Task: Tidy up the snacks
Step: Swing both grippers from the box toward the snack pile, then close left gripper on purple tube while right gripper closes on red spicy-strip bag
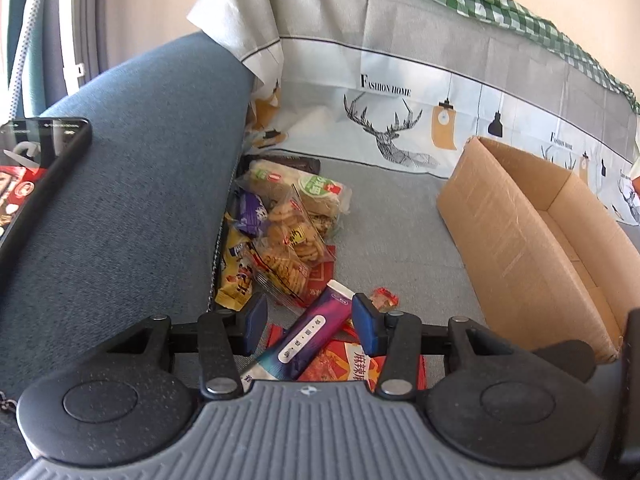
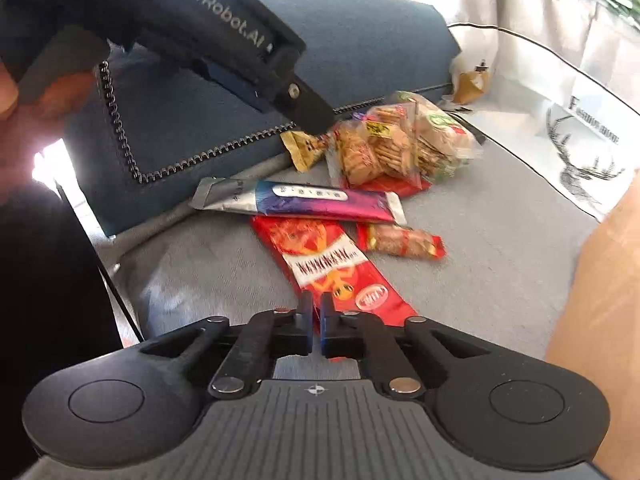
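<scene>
Glossy foil snack packets [image 2: 328, 202] (crinkly) beside a matt cardboard box [image 1: 520, 240].

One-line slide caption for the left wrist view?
Open left gripper hovers over a purple snack pack on the sofa, empty cardboard box to its right.

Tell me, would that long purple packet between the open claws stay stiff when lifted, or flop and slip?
The purple packet looks flat, thin and sealed at both ends, so it would probably sag if lifted by one end. Its glossy film suggests it is somewhat slippery. It seems light, and being flat it should not roll. The left gripper stands open around it.
</scene>
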The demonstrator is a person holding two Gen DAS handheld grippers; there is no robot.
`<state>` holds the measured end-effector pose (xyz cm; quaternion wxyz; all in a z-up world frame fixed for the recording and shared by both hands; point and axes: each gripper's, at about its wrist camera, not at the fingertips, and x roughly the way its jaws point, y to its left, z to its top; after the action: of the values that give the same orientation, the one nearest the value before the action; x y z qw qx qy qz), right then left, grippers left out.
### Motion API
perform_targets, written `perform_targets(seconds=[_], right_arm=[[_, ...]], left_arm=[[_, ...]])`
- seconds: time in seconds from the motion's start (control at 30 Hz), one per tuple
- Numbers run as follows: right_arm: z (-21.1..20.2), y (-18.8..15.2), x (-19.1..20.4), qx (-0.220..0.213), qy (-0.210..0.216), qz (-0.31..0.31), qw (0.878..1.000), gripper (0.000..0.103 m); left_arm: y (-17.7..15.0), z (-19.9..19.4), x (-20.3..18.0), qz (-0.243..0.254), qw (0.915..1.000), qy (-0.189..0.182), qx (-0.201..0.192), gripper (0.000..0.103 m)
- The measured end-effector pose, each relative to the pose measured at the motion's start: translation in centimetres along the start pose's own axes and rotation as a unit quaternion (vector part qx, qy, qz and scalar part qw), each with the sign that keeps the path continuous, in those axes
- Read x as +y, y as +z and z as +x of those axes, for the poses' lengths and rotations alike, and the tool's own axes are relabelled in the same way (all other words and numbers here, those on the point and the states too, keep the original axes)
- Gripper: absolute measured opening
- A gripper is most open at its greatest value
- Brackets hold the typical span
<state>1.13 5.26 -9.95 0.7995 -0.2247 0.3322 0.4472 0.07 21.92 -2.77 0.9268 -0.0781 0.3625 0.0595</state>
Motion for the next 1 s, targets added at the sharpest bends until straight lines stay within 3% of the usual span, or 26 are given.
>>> perform_targets(seconds=[0.1, 0.13, 0.17, 0.23, 0.3, 0.4, 0.5, 0.63, 0.83, 0.87, 1.0], right_arm=[[-0.8, -0.1, 0.3, 0.001, -0.008, 0.007, 1.0, 0.002], [-1.0, -0.1, 0.2, -0.001, -0.011, 0.015, 1.0, 0.008], [-1.0, 0.0, 0.2, -0.003, -0.014, 0.024, 1.0, 0.016], [-0.9, 0.1, 0.0, -0.013, -0.018, 0.038, 0.999, 0.07], [-0.8, 0.1, -0.1, -0.026, -0.019, 0.043, 0.999, 0.081], [0.3, 0.4, -0.6, -0.022, -0.012, 0.041, 0.999, 0.089], [1.9, 0.8, -1.3, -0.01, -0.022, 0.046, 0.999, 0.089], [3.5, 1.3, -2.8, 0.0, 0.014, 0.086, 0.996, 0.097], [5.1, 1.7, -2.4, 0.007, 0.034, 0.059, 0.998, 0.102], [5.1, 1.8, -2.5, 0.007, 0.036, 0.058, 0.998, 0.1], [4.1, 1.8, -2.3, 0.001, 0.037, 0.045, 0.998, 0.064]], left_arm=[[0.1, -0.3, 0.1, -0.005, 1.0, -0.001, -0.004, 0.053], [0.2, -0.4, 0.2, -0.006, 1.0, -0.004, -0.004, 0.054], [0.3, -0.4, 0.2, -0.006, 1.0, -0.006, -0.005, 0.055], [0.3, -0.3, 0.2, -0.006, 0.9999, -0.01, -0.003, 0.057], [0.4, 0.0, 0.2, -0.006, 0.9999, -0.015, 0.002, 0.057], [0.4, 0.3, 0.2, -0.005, 0.9998, -0.019, 0.005, 0.057], [0.5, 0.3, 0.4, -0.01, 0.9996, -0.025, 0.003, 0.057], [0.7, 0.4, 0.7, -0.019, 0.9993, -0.032, 0.003, 0.057], [0.7, 1.1, 0.3, -0.015, 0.9996, -0.022, 0.007, 0.057], [0.6, 1.3, 0.3, -0.014, 0.9997, -0.02, 0.008, 0.057], [0.6, 2.0, 0.2, -0.017, 0.9996, -0.016, 0.015, 0.057]])
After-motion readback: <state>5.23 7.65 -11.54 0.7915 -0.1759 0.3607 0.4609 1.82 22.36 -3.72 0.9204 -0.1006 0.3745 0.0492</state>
